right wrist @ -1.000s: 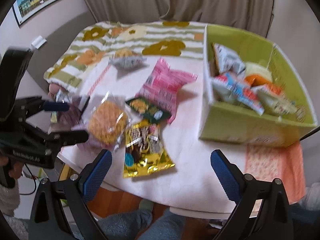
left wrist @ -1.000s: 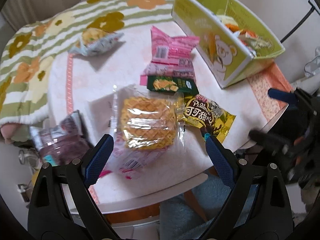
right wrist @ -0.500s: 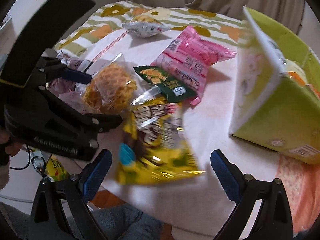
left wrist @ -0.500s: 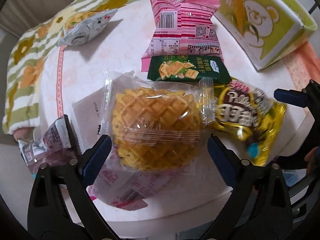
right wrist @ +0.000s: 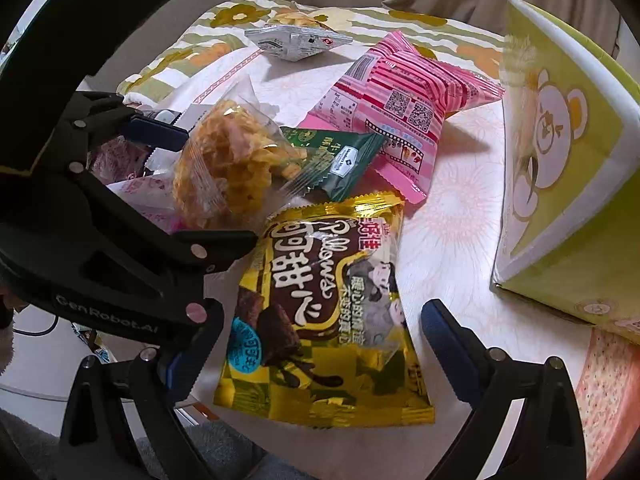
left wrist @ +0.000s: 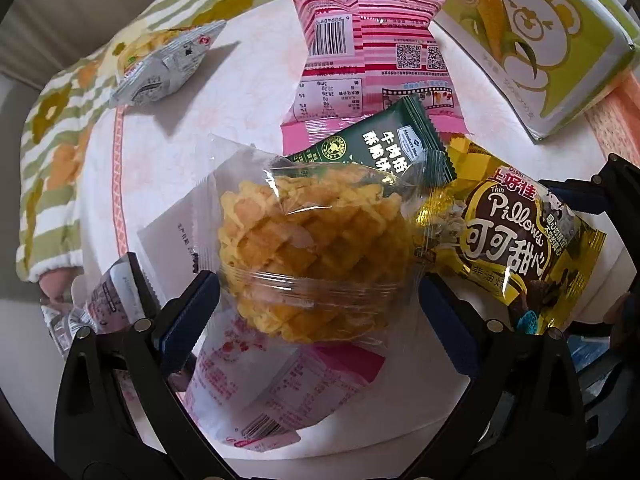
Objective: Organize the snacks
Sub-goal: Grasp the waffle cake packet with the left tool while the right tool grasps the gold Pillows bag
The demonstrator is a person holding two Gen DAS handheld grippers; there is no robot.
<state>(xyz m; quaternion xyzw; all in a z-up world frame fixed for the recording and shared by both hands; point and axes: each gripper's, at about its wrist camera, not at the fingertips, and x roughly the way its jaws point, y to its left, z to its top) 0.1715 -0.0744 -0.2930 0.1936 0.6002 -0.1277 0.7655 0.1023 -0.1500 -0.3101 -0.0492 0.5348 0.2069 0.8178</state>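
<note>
A clear packet with a golden waffle snack (left wrist: pixel 312 256) lies between the open jaws of my left gripper (left wrist: pixel 318 304); it also shows in the right wrist view (right wrist: pixel 228 168). A yellow "Pillows" bag (right wrist: pixel 324 320) lies between the open jaws of my right gripper (right wrist: pixel 320 328) and shows at the right of the left wrist view (left wrist: pixel 516 240). A dark green packet (left wrist: pixel 384 152), a pink striped bag (left wrist: pixel 376 52) and a silver bag (left wrist: pixel 164 68) lie farther back. The green bear-print box (right wrist: pixel 568 184) stands at the right.
A pink-and-white wrapper (left wrist: pixel 272 392) lies under the waffle packet. A purple packet (left wrist: pixel 108 300) sits at the table's left edge. A flowered striped cloth (left wrist: pixel 60 120) covers the far left. The table's front edge (right wrist: pixel 400 440) is close under my right gripper.
Both grippers have moved forward and down onto the snacks. The waffle packet now sits between the left jaws and the yellow bag between the right jaws.
</note>
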